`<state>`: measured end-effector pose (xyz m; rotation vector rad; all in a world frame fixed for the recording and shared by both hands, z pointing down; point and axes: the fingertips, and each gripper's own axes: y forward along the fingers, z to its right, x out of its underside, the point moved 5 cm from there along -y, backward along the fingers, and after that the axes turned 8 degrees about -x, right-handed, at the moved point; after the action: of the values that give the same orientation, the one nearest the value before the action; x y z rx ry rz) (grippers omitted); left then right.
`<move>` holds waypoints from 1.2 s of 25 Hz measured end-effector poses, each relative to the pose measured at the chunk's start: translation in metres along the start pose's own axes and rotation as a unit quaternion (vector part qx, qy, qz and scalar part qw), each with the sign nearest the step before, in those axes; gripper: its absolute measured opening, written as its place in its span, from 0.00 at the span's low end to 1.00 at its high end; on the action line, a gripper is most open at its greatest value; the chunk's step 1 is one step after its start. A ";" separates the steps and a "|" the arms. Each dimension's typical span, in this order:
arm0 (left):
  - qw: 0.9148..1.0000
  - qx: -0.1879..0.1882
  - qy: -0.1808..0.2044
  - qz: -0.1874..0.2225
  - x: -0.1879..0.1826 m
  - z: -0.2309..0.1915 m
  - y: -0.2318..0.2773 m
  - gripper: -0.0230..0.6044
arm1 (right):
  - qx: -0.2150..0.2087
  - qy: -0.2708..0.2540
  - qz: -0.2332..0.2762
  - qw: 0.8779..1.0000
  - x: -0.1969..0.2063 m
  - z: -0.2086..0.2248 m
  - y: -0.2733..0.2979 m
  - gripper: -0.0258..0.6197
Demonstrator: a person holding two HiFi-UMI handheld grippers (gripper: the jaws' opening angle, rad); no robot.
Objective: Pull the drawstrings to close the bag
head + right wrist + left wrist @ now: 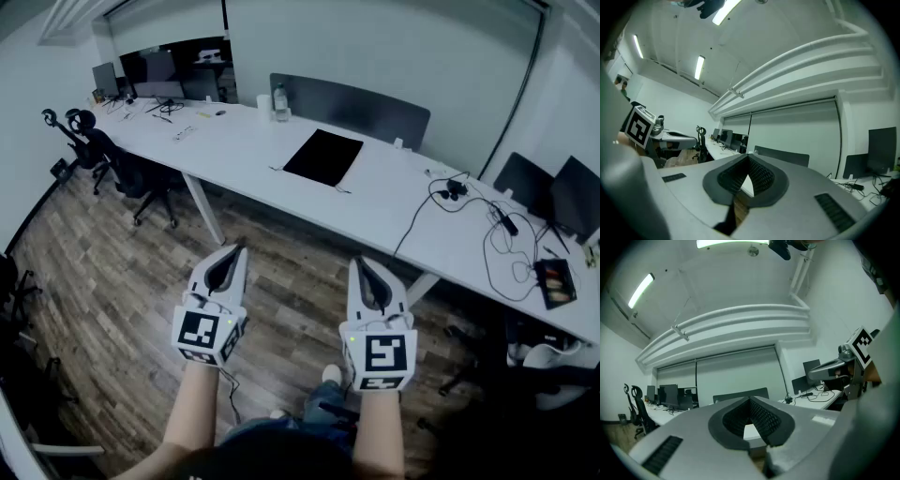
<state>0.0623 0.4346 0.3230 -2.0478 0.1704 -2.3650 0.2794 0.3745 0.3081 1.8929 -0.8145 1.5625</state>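
Observation:
A flat black bag (pixel 323 157) lies on the long white table (pixel 244 150), with thin strings showing at its near corners. Both grippers are held level over the wooden floor, well short of the table and apart from the bag. My left gripper (pixel 241 248) is shut with nothing in it; its closed tip (pixel 750 400) points at the far wall. My right gripper (pixel 357 262) is also shut and empty, its tip (pixel 748 157) meeting in a point. Each gripper view shows the other gripper to one side: the right gripper (pixel 843 366) and the left gripper (pixel 651 133).
Black office chairs (pixel 141 173) stand at the table's left end. Monitors (pixel 159 70) sit at the far left, a bottle (pixel 279 101) behind the bag. Tangled cables (pixel 492 234), dark screens (pixel 553 192) and a small tray (pixel 555 281) crowd the right end.

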 end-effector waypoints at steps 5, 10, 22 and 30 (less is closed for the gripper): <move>1.000 -0.005 0.004 -0.002 -0.001 0.012 0.043 0.03 | -0.010 -0.003 -0.001 1.000 0.007 0.042 0.024 0.03; 1.000 -0.022 0.003 -0.011 0.005 0.024 0.088 0.03 | -0.029 0.000 -0.005 1.000 0.017 0.087 0.058 0.03; 0.997 -0.070 0.009 -0.028 0.006 0.058 0.188 0.03 | -0.096 0.012 0.005 0.995 0.034 0.179 0.122 0.03; 0.997 -0.068 0.003 -0.039 0.015 0.053 0.229 0.03 | -0.100 0.022 -0.007 0.995 0.049 0.205 0.148 0.03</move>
<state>0.0979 0.2012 0.3254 -2.1432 0.2653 -2.4706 0.3097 0.1188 0.3260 1.7122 -0.8995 1.4517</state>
